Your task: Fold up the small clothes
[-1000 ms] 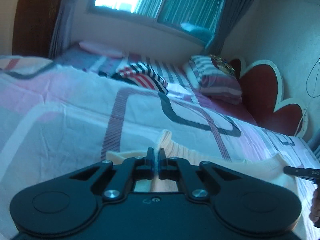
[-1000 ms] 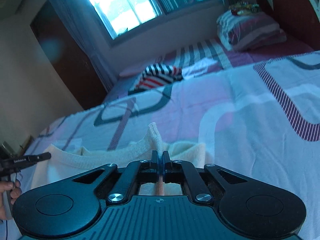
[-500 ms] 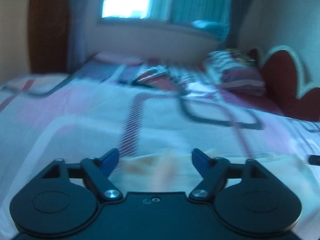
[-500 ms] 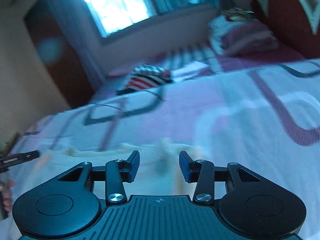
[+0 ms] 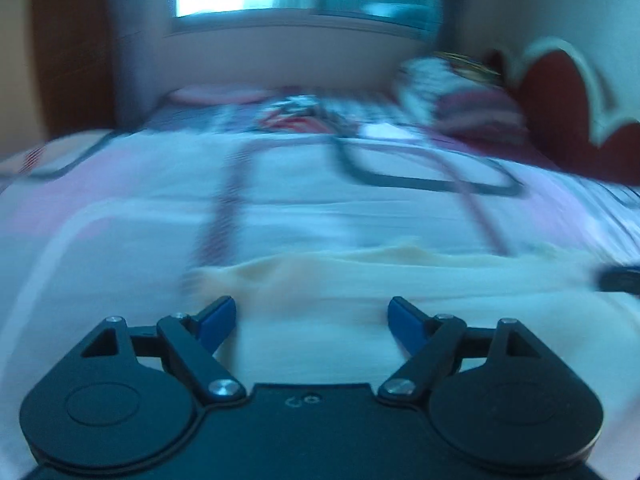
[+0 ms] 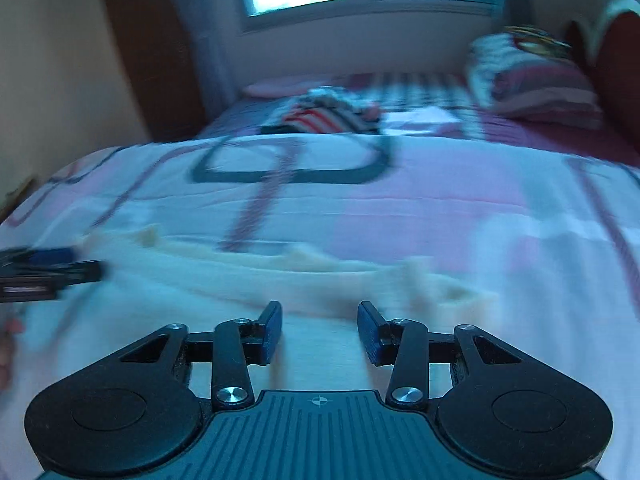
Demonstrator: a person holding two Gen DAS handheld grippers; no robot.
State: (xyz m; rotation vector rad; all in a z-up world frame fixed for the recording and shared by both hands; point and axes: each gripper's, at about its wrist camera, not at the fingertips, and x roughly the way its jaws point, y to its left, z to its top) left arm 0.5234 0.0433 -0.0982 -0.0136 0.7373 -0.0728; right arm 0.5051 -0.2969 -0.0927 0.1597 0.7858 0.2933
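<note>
both grippers, left gripper (image 5: 312,316) and right gripper (image 6: 319,330), wide apart above cream garment (image 6: 280,280)

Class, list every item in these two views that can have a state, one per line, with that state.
left hand-held gripper: open, empty
right hand-held gripper: open, empty
cream garment: lying on the bed, released
striped garment: bunched up, far side of bed
pillow: resting by the headboard

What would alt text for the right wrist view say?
An open two-finger right gripper hovers over a cream garment spread on a pink patterned bedspread. The left gripper pokes in at the left edge; everything is motion-blurred.
</note>
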